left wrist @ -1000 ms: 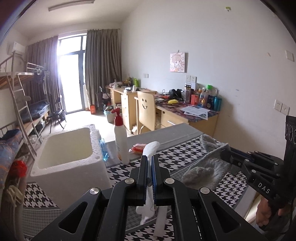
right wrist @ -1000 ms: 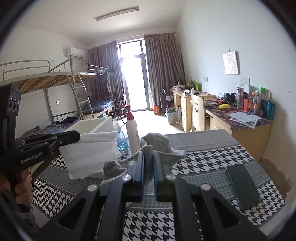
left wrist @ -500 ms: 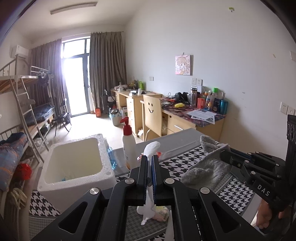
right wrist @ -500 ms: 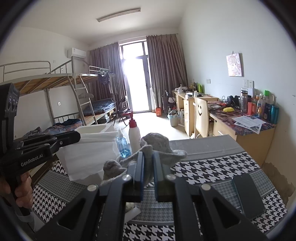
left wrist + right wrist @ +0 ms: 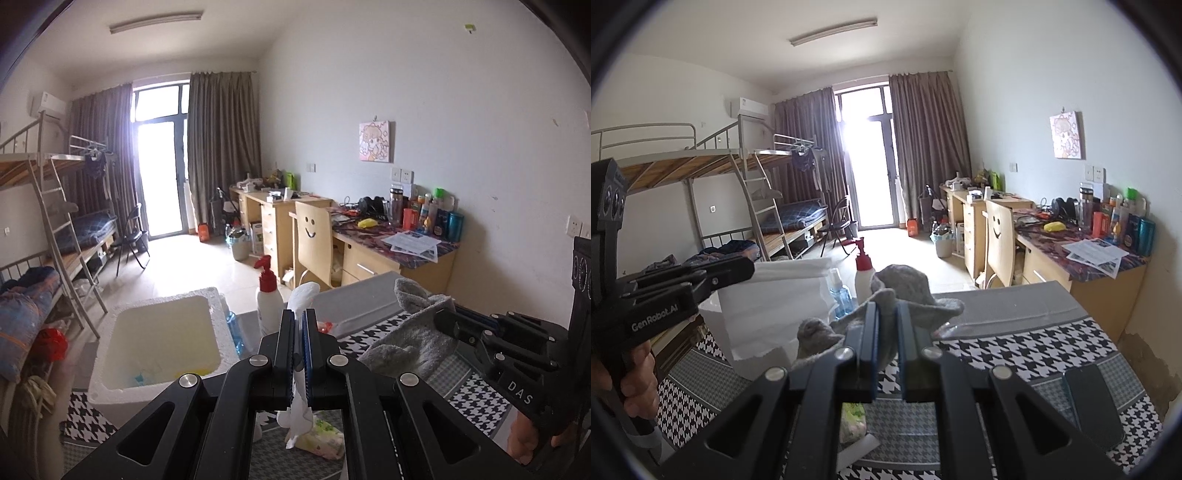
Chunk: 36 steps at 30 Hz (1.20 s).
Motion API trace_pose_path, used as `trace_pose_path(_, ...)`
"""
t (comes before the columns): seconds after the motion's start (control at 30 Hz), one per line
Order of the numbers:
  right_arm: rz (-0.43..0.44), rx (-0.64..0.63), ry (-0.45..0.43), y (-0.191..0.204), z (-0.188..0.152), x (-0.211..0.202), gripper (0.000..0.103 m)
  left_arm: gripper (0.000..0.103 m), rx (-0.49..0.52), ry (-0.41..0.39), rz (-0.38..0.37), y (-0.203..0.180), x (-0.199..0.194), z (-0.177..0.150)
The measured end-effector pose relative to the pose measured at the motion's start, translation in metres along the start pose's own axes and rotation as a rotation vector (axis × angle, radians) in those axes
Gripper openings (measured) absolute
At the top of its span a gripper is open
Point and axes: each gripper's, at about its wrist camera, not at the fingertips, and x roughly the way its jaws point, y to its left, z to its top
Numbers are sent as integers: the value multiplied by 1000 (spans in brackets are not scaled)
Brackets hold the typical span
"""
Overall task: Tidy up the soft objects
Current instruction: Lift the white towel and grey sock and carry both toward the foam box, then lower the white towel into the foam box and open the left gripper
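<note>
**K:** At the table's far-left corner: white foam box point(image 5: 159, 347), thick pebbly walls, open top, small bits at the bottom too small to ID. Just right of it a clear blue bottle point(image 5: 232, 325), mostly hidden by the box wall, then a white pump bottle point(image 5: 266, 302) with a red head.

**M:** Grippers?

**K:** Left gripper point(image 5: 298, 328) clamped on a white tissue point(image 5: 775, 314): thin, soft sheet, hanging flat and square in the right wrist view, edge-on in its own view. Right gripper point(image 5: 886, 325) clamped on a grey cloth point(image 5: 410, 332), fuzzy terry, bunched, corners flopping over the fingertips. Both held off the surface above the table's middle, cloth to the right of the tissue.

**M:** Surface?

**K:** Table point(image 5: 1015, 347) under a black-and-white houndstooth cover with grey bands, plain grey strip along the far edge. Flat dark phone point(image 5: 1093, 406) near the right edge. Soft wipes packet point(image 5: 321, 439) below the left gripper, half hidden by its fingers.

**M:** Room?

**K:** Dorm. Metal bunk beds point(image 5: 701, 173) left, curtained glass door at the back, wooden desks point(image 5: 369, 251) along the right wall, chair with a smiley face point(image 5: 312, 236). Desk clutter too small to sort. A hand point(image 5: 635, 376) is cut off at the frame's edge.
</note>
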Motion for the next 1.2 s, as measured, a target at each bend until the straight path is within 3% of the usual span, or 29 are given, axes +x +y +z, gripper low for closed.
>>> trace_pose_path(0.6,30,-47,-8,19,24,22,11,5,-41,-68,130,31,-4,25)
trace_pose_path(1.2,66,-88,-19,42,51,50,11,5,-84,-88,243,71,3,36)
